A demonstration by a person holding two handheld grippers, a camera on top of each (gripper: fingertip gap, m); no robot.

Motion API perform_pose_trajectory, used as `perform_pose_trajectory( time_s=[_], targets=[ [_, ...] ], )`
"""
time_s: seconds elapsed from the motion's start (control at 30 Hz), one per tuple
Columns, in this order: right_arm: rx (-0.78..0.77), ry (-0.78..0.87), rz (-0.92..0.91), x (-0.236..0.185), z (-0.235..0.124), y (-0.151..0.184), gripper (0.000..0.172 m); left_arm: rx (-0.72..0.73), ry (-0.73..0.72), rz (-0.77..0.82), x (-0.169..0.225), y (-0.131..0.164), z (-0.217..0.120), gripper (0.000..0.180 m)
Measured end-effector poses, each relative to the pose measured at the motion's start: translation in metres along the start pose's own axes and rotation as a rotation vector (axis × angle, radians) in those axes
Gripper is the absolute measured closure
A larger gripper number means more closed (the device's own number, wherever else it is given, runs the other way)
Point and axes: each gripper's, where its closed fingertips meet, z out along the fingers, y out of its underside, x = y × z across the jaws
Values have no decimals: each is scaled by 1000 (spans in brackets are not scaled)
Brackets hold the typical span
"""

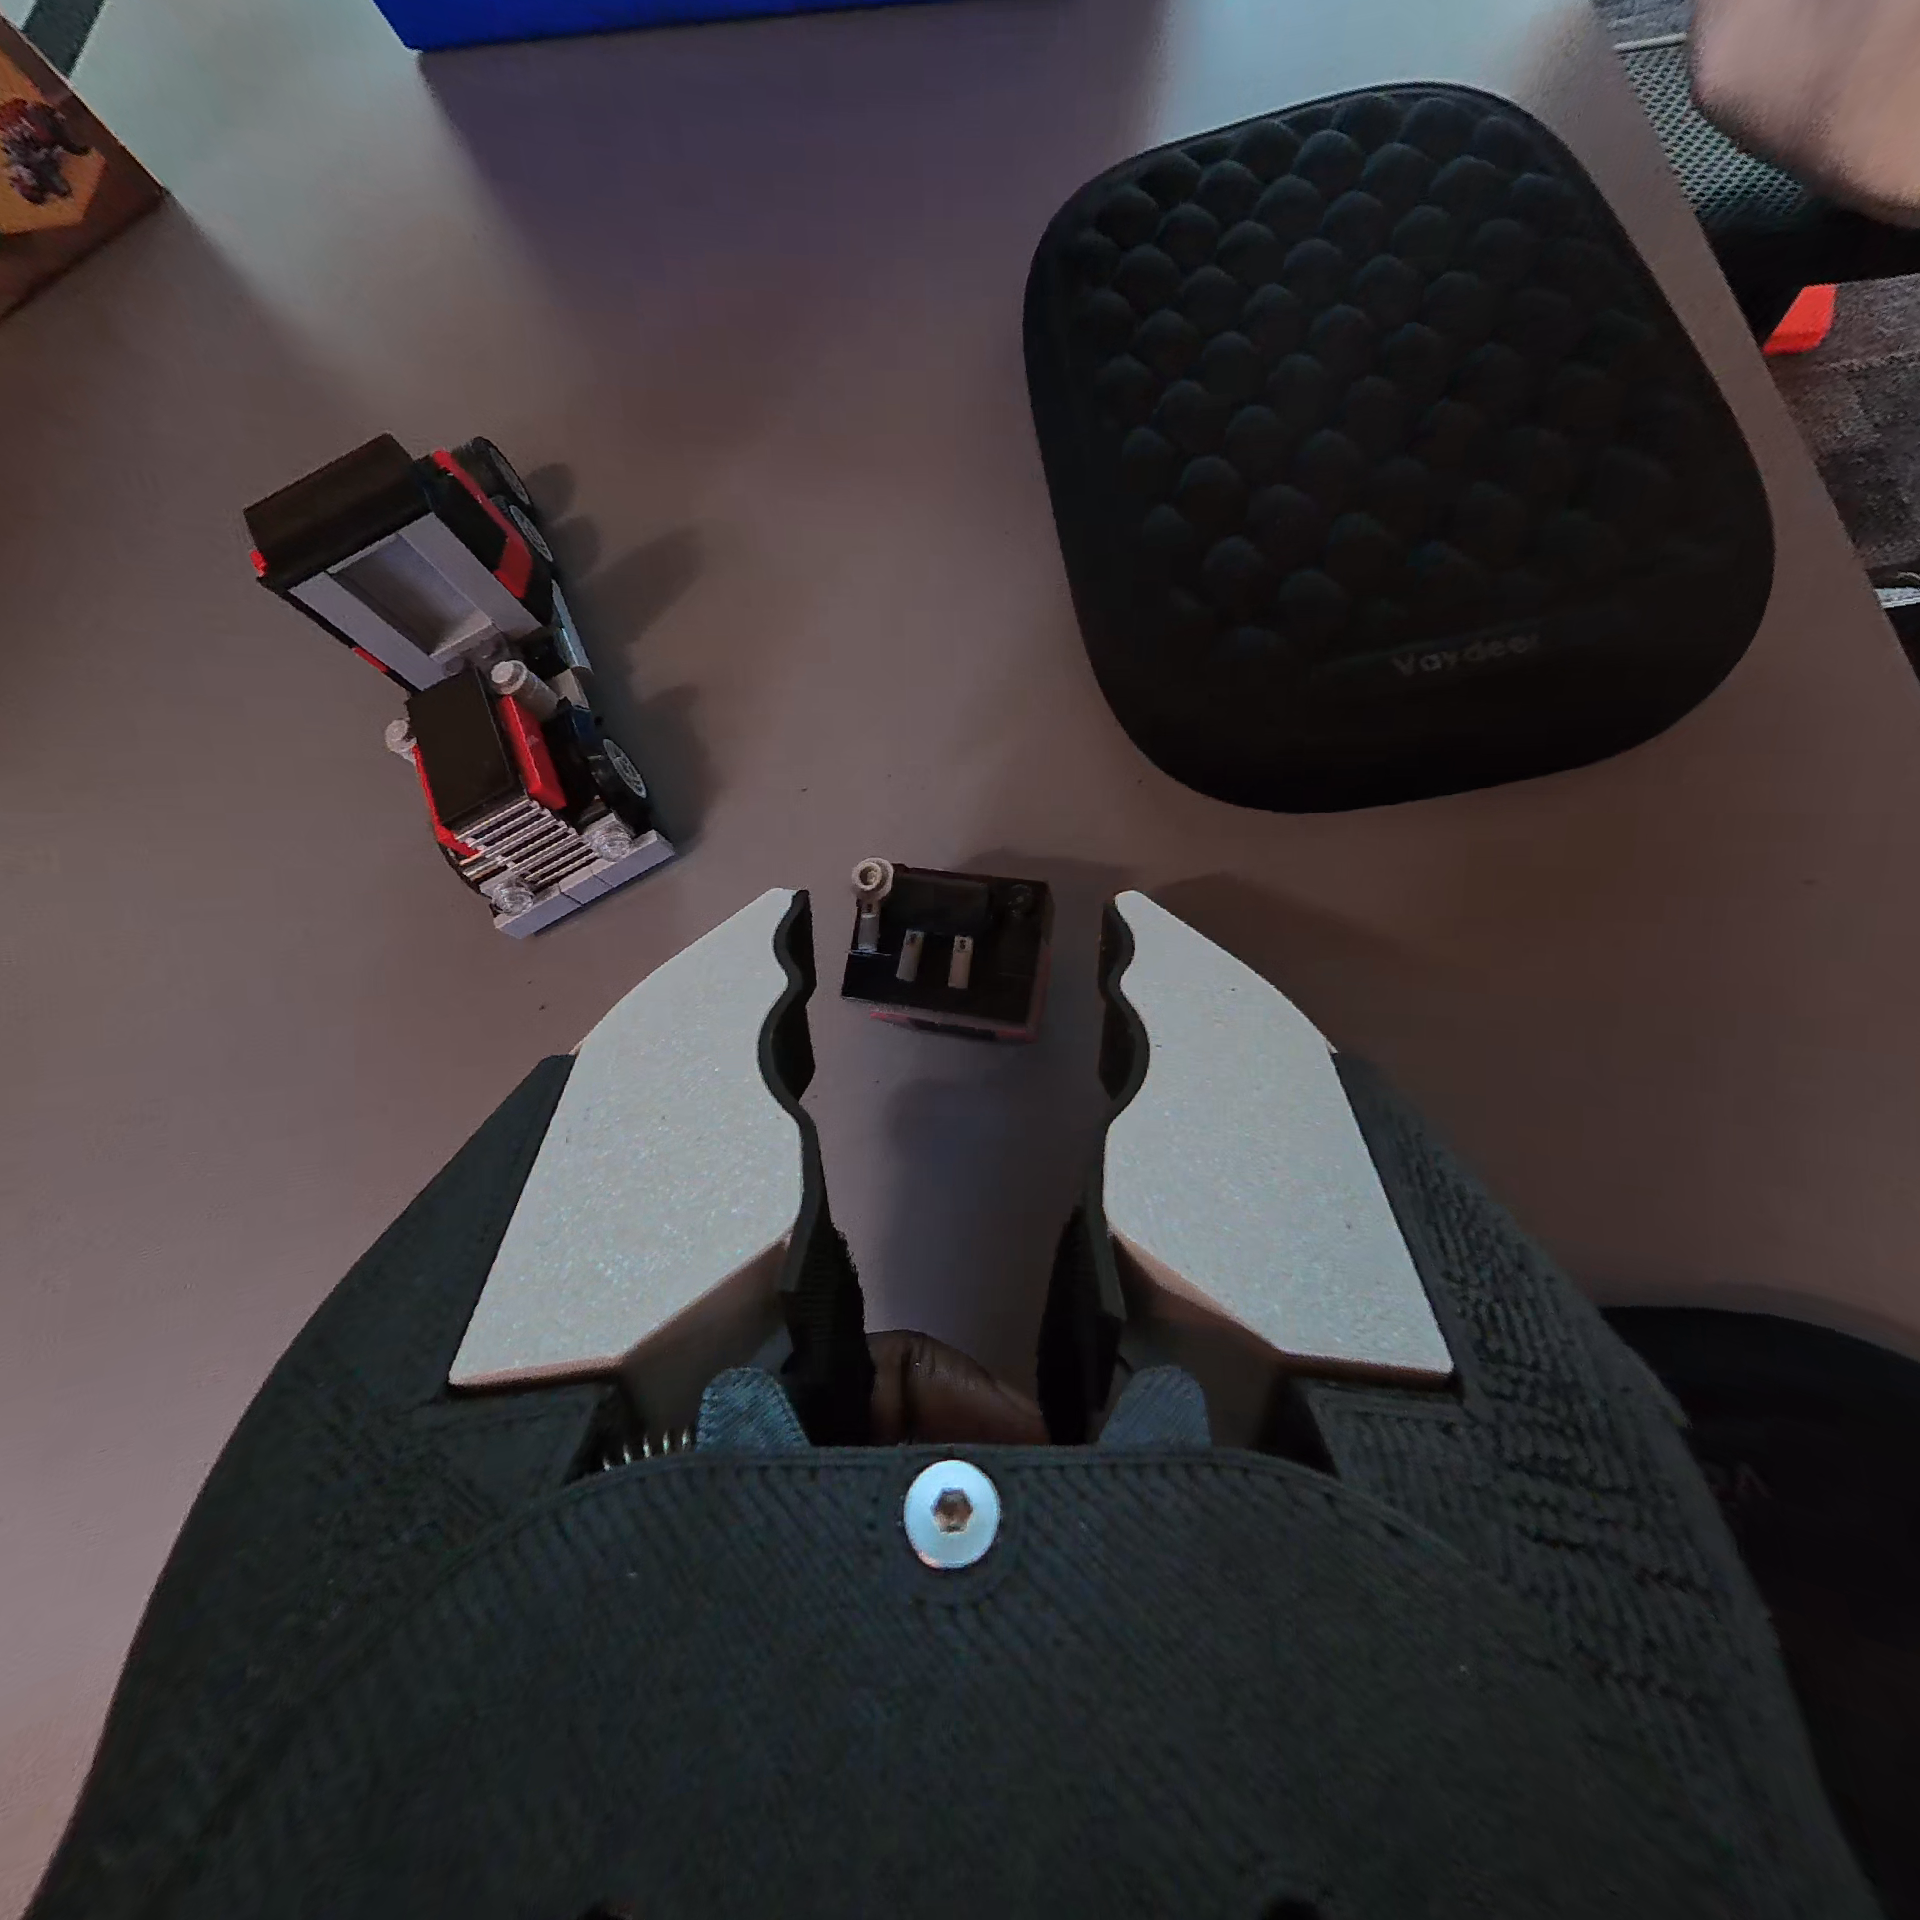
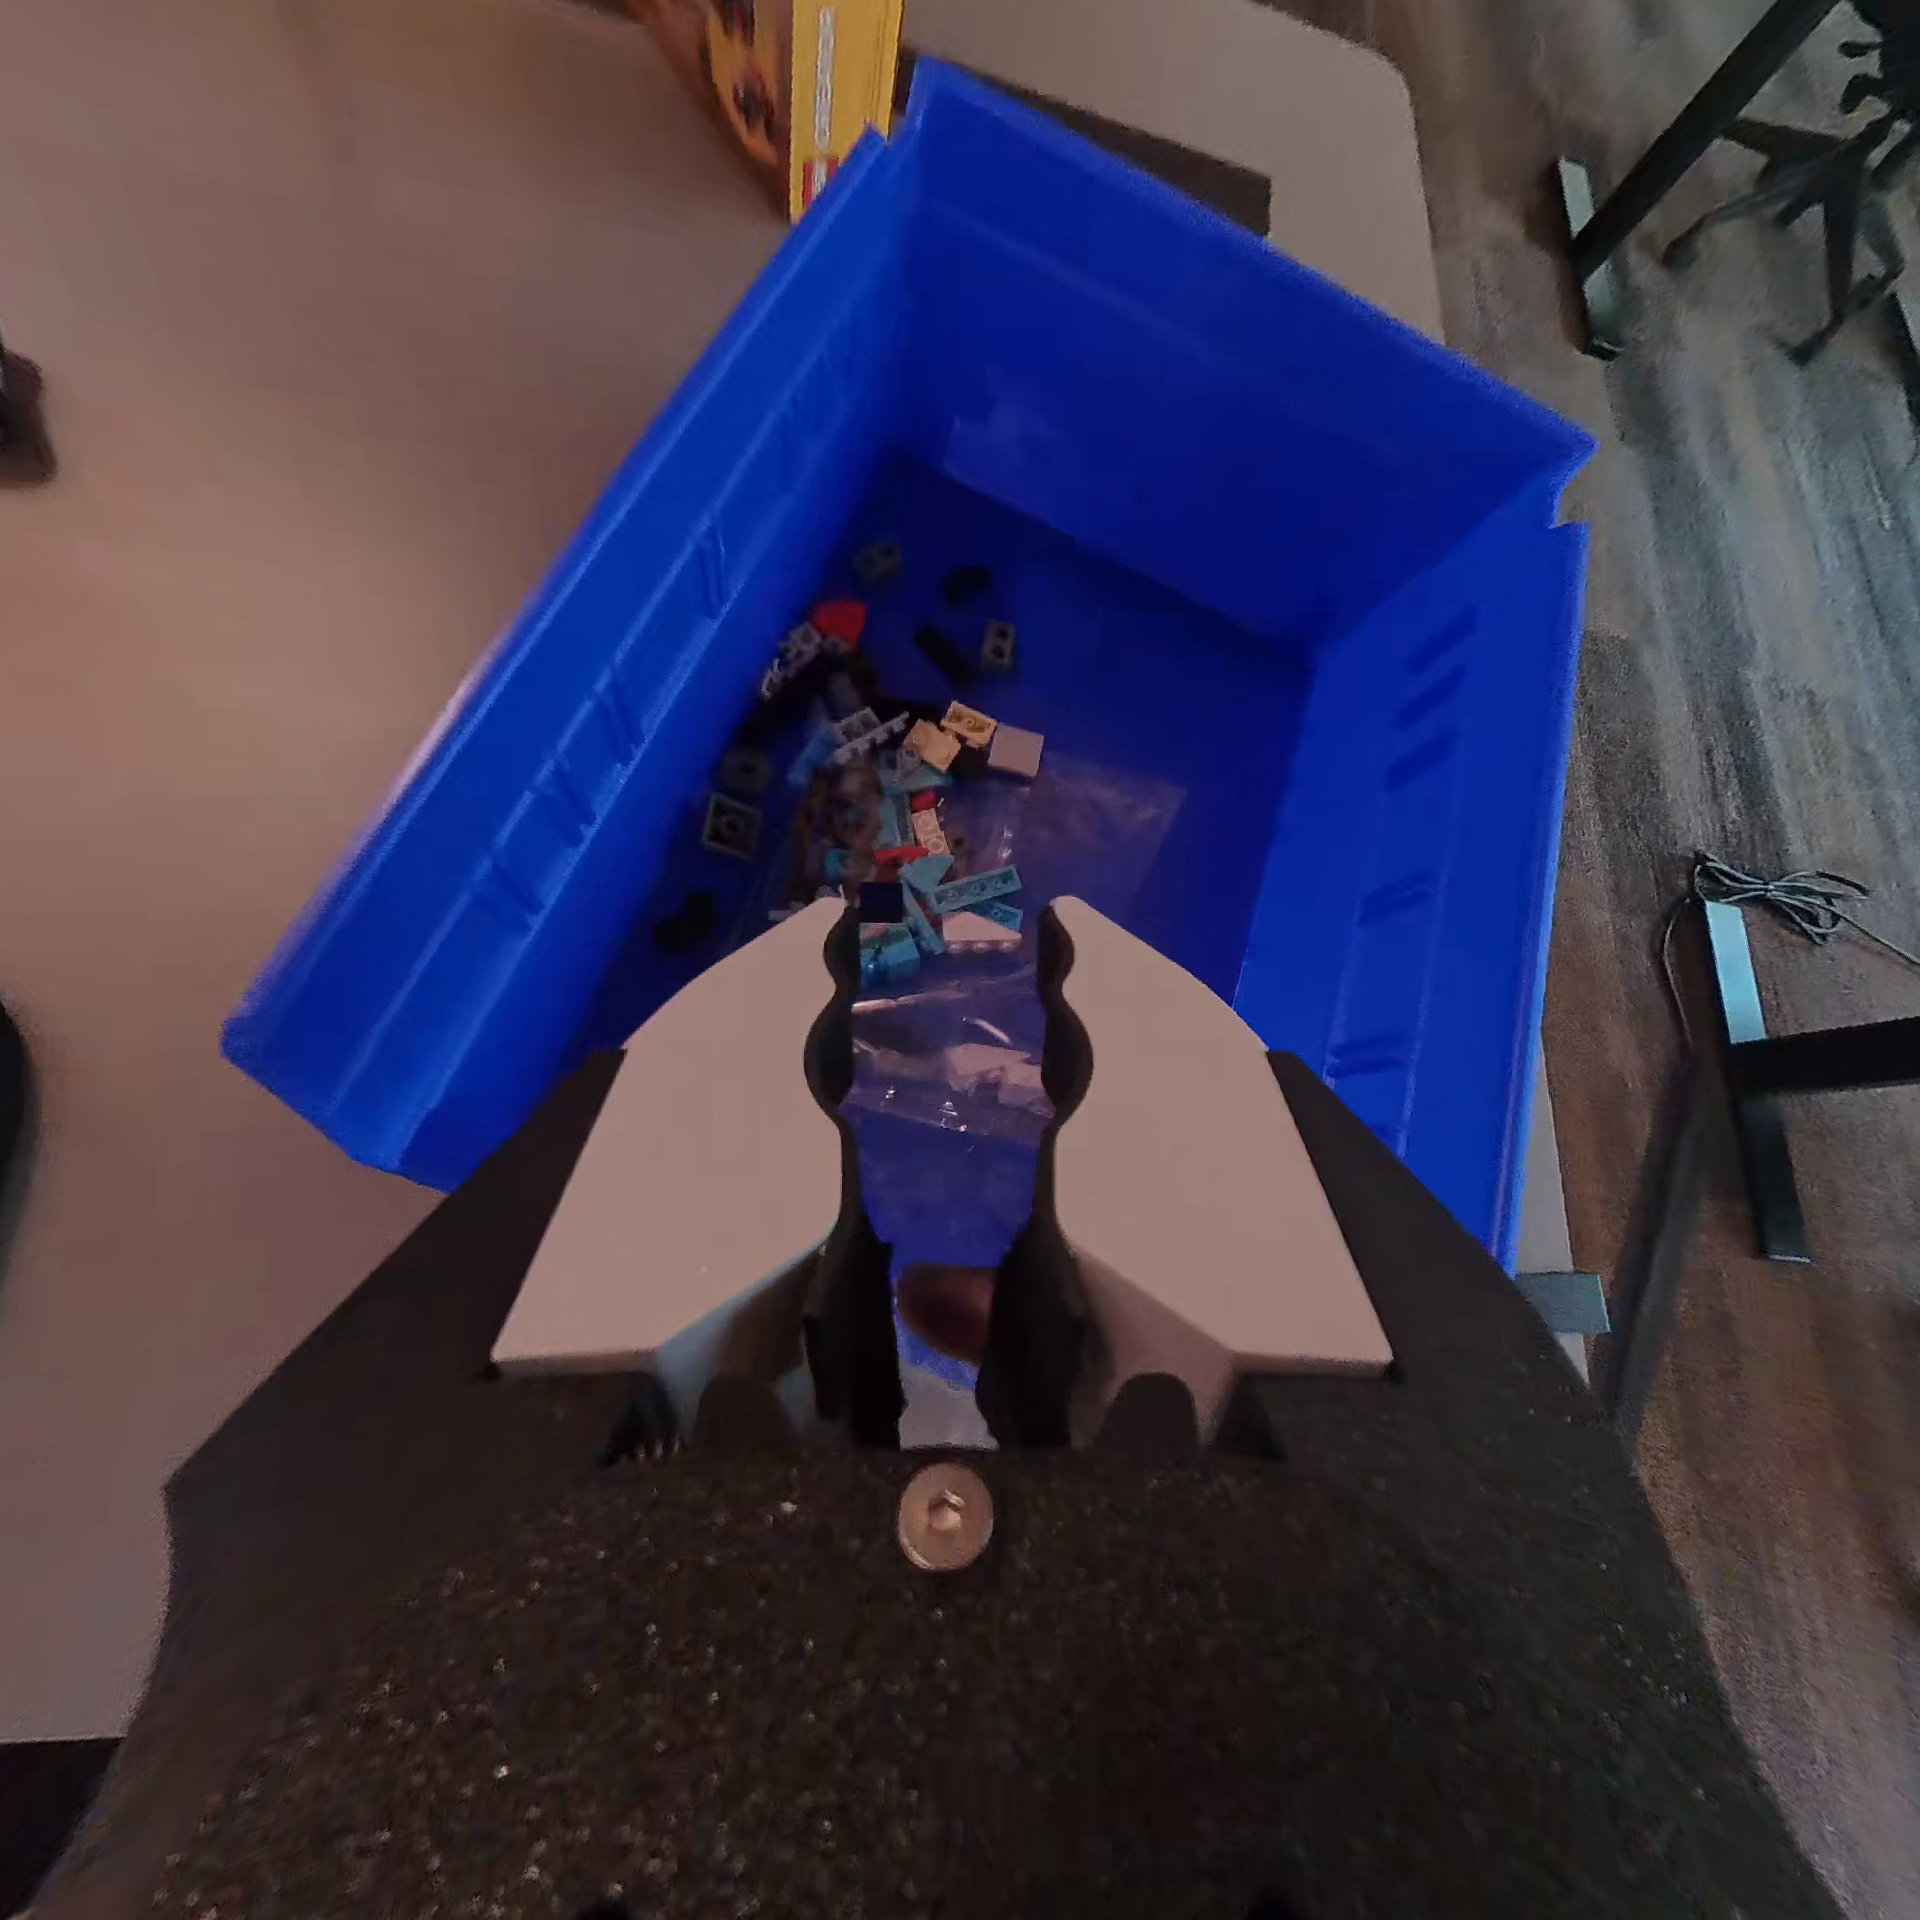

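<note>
Black brick piece [image 1: 948, 956] sits untouched between wide left jaws; right jaws gape bare over blue bin [image 2: 1455, 727].

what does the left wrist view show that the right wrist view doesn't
Only the left wrist view: the left gripper open around a small black brick assembly without touching it, a red and black brick truck, and a black dimpled cushion.

Only the right wrist view: the right gripper open over the inside of the blue bin, loose bricks and clear plastic bags on its bottom, the floor.

Both: the table, a bin edge, a printed box.
</note>
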Motion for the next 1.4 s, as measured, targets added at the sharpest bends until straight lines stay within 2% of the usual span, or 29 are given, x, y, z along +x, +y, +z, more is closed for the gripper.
perform_pose_trajectory(
  time_s=[0.17,0.27,0.37,0.53,0.63,0.8,0.9,1.0,1.17,1.3,1.4],
  targets=[
    [-46,-6,-140,-3,3,10,120,0,5,3,1,0,-1,128],
    [-5,15,-189,-1,2,4,115,-8,6,10,2,1,0,127],
    [51,-53,-303,-17,1,-2,99,-7,3,7,1,1,-1,128],
    [77,-121,-446,-38,2,-6,95,-8,1,7,0,1,-1,128],
    [143,-185,-457,-51,-1,-13,96,-11,3,10,1,2,-1,128],
    [169,-243,-465,-58,-4,-11,95,-16,3,11,1,2,-1,128],
    [249,-270,-448,-60,-11,-20,97,-20,5,13,1,3,-1,128],
    [332,-279,-423,-60,-18,-29,100,-19,6,12,1,3,-1,128],
    [352,-195,-413,-53,-24,-41,107,-14,-6,8,-2,3,-3,128],
    [530,-358,-443,-109,-53,-80,119,-5,-9,-16,-5,5,-6,127],
    [551,-650,-455,-182,-63,-96,136,-4,8,-23,-4,7,-6,127]
  ],
)
